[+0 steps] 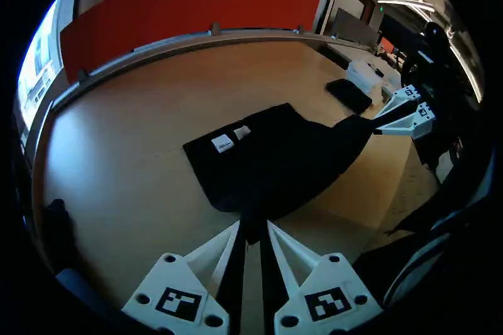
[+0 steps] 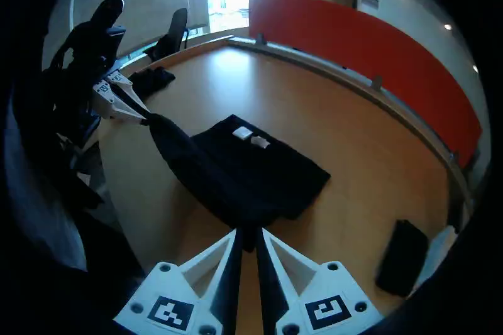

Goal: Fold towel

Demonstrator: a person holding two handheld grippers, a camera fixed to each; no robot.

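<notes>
Your left gripper [image 1: 251, 234], bottom centre, is pressed onto a towel corner. Your right gripper [image 2: 248, 237], bottom centre, pinches another corner. Towel [image 1: 276, 159] mid-frame: held edge raised, rest flat on table [image 1: 138, 146], tags [image 1: 223, 143] up. Carry both corners level toward the far edge. Hold the span taut and match corners before release.
</notes>
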